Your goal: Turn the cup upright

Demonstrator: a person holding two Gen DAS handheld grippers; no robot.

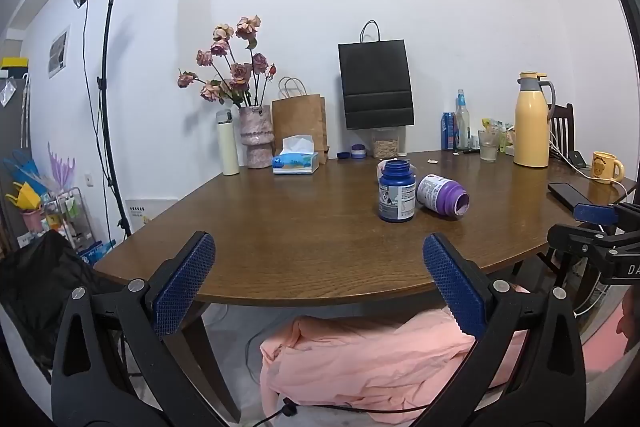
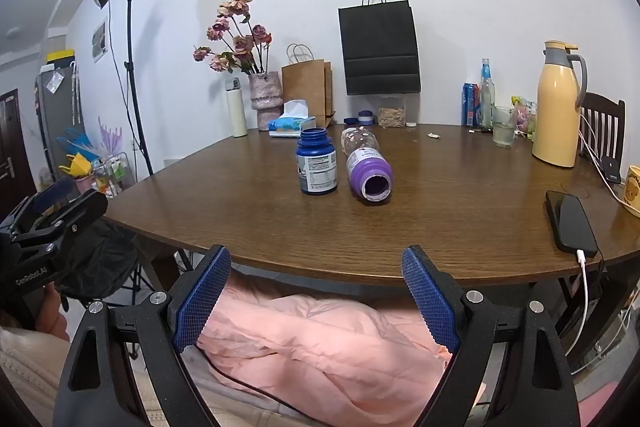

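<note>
1. Left gripper (image 1: 319, 269): fingers spread wide, nothing between the blue textured pads (image 1: 185, 281). Held off the near table edge, above pink fabric (image 1: 360, 359). It also shows at the left border of the right wrist view (image 2: 52, 211), where its jaw state cannot be told.

2. Right gripper (image 2: 316, 287): fingers likewise parted and empty, pads (image 2: 430, 299) level with the table's near edge. It shows at the right border of the left wrist view (image 1: 600, 231).

3. Cup (image 2: 367, 167): purple-necked bottle-like container with a white label, lying on its side on the wooden table (image 2: 460, 211). In the right wrist view it lies ahead of the fingers, roughly on their centreline, open mouth turned toward the camera. In the left wrist view (image 1: 442, 195) it lies ahead and nearer the right finger, well apart from both pads.

4. Blue bottle (image 2: 317, 163): upright, capless, just left of the cup; whether they touch cannot be told.

5. Far of the fingers, along the wall: black paper bag (image 2: 378, 49), brown paper bag (image 2: 308, 87), vase of dried roses (image 2: 266, 95), tissue box (image 2: 290, 123), white flask (image 2: 236, 107).

6. Right of the fingers: yellow thermos jug (image 2: 558, 107), glass (image 2: 503, 127), black phone (image 2: 570, 221) with a white cable plugged in.
</note>
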